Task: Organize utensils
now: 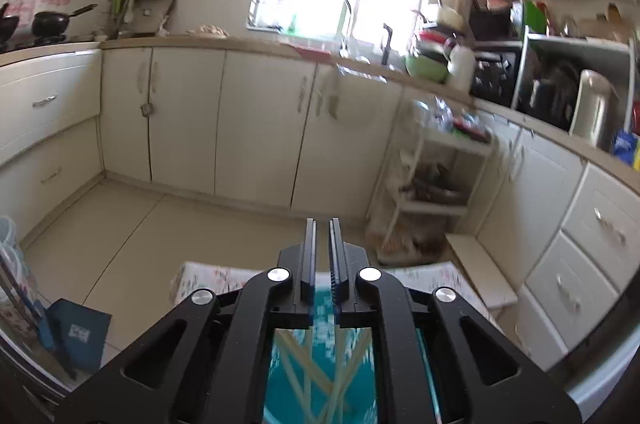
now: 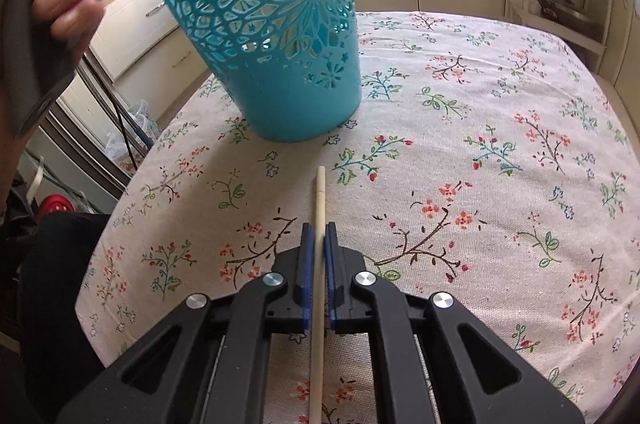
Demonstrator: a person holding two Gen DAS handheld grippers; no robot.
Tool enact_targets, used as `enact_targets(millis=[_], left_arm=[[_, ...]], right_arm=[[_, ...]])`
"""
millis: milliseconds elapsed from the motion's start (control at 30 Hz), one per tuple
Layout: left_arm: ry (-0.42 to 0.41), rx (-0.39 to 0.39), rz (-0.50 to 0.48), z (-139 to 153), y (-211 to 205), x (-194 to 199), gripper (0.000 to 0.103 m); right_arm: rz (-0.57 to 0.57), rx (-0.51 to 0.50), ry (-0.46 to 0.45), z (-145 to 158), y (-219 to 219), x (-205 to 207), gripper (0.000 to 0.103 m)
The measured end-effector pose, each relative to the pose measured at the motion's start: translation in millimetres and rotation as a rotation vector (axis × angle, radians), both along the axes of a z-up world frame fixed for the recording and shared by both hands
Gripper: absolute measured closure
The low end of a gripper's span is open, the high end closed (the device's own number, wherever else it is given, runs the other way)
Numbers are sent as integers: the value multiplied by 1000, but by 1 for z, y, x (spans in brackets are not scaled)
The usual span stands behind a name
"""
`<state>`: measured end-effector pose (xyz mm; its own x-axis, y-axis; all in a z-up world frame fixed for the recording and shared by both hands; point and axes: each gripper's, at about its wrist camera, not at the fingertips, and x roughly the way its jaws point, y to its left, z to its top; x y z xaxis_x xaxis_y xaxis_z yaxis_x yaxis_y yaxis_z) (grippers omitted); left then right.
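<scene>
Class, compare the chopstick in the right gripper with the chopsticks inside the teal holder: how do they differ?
1. The single chopstick is clamped between the right gripper fingers; the chopsticks in the holder lie loose.
2. It points straight ahead above the floral tablecloth; those in the teal holder cross at angles.
3. It is alone; they are several.
Shared: pale, slim sticks.
</scene>
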<state>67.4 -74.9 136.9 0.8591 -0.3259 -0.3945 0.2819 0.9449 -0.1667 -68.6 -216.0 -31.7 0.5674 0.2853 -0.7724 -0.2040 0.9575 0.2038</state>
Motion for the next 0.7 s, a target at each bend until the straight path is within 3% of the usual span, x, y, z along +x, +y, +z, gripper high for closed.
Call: enact_targets(millis=[33, 100, 167, 400, 533, 700], left_arm=[[10, 2, -6, -2, 3, -6, 86], [20, -5, 1, -7, 12, -18, 66], [25, -27, 20, -10, 27, -35, 58], [118, -70, 61, -37, 75, -72, 46], [202, -59, 64, -64, 95, -83, 44], [283, -40, 65, -94, 112, -94, 41]], right_arm=[[2, -15, -7, 0, 3, -1, 96], [1, -36, -16, 0, 7, -2, 97], [-11, -3, -3, -1, 2, -1, 97], [-58, 264, 62, 7, -24, -13, 97], [-62, 418, 4, 33, -37, -29, 97], [-48, 550, -133, 87, -51, -40, 97]])
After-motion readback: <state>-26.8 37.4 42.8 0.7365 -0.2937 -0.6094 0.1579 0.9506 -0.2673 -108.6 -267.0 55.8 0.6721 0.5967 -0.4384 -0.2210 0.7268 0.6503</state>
